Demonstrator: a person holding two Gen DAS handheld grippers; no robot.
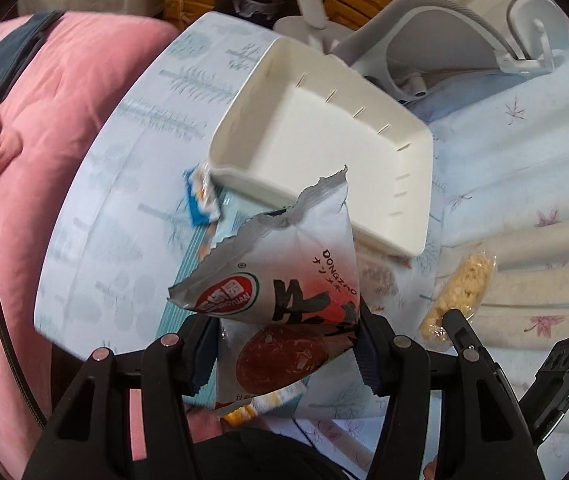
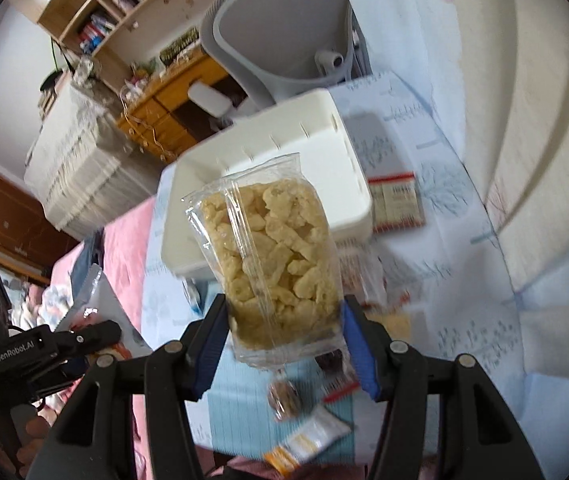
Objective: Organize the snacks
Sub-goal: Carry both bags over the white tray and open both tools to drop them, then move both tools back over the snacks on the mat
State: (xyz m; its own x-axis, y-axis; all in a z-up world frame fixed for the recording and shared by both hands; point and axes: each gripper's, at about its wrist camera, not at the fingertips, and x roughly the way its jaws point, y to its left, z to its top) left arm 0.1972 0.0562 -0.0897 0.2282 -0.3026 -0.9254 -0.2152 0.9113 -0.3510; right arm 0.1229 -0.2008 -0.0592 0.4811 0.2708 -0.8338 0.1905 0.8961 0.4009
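- White plastic bin (image 1: 324, 152) sits on the pale tree-print cloth (image 1: 124, 184) ahead of both of your tongs, its open top facing up and nothing visible inside it.
- Your left tongs (image 1: 284, 354) are clenched on a silver-and-red snack packet (image 1: 280, 280) printed with "DONGZHAO" and a picture of a brown round cake; the packet is lifted clear of the cloth and its crimped upper edge overlaps the bin's near wall in the left wrist view.
- Your right tongs (image 2: 284, 344) grip the lower end of a clear packet of pale puffed snack pieces (image 2: 272, 248), held upright and raised, with its top in front of the bin (image 2: 340, 160) in the right wrist view.
- From the left wrist view that same clear packet (image 1: 460, 292) shows at the right, with one black tip of the right tongs (image 1: 458, 326) against it.
- A blue-and-white wrapper (image 1: 200, 196) lies on the cloth touching the bin's near left corner.
- A red-edged flat packet (image 2: 396, 204) lies on the cloth just beside the bin's right side.
- Below your right tongs, several small wrapped snacks lie on the cloth, among them a white-and-orange sachet (image 2: 308, 440); they are blurred.
- A pink quilt (image 1: 44, 160) lies to the left of the cloth, and a grey chair (image 2: 284, 32) stands behind the bin.
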